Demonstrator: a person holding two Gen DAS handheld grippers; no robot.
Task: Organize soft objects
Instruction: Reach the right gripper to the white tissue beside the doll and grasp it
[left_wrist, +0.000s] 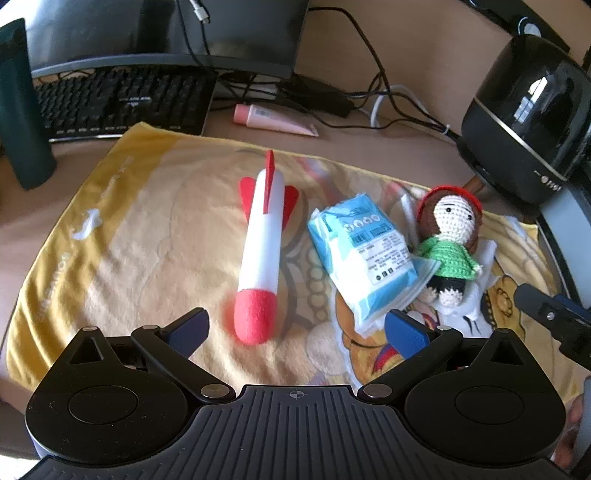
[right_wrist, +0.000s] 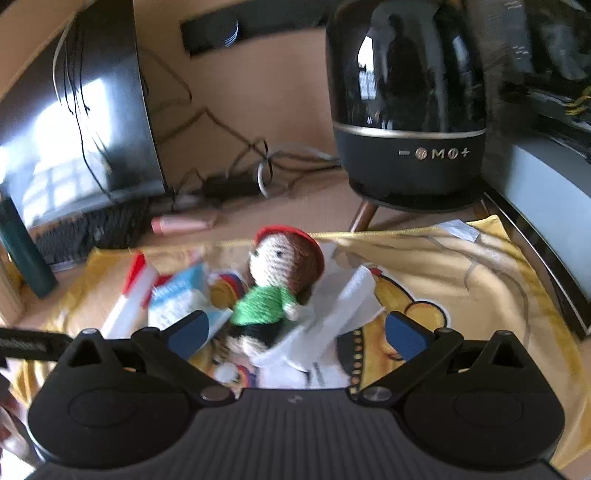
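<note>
A white foam rocket (left_wrist: 260, 240) with red nose and fins lies on the yellow printed towel (left_wrist: 129, 229). Right of it sits a blue tissue pack (left_wrist: 364, 251), then a crocheted doll (left_wrist: 452, 236) with a red hat and green top, resting on white tissue (right_wrist: 332, 302). My left gripper (left_wrist: 295, 332) is open just short of the rocket's red nose, holding nothing. My right gripper (right_wrist: 297, 330) is open too, its fingers either side of the doll (right_wrist: 277, 291) and the tissue; the view is blurred. The right gripper's finger (left_wrist: 546, 306) shows at the left view's right edge.
Behind the towel are a black keyboard (left_wrist: 122, 99), a monitor stand with tangled cables (left_wrist: 369, 96), a pink tube (left_wrist: 273, 120), a dark green bottle (left_wrist: 22, 110) at the left and a black round speaker (right_wrist: 410, 110) on wooden legs at the right.
</note>
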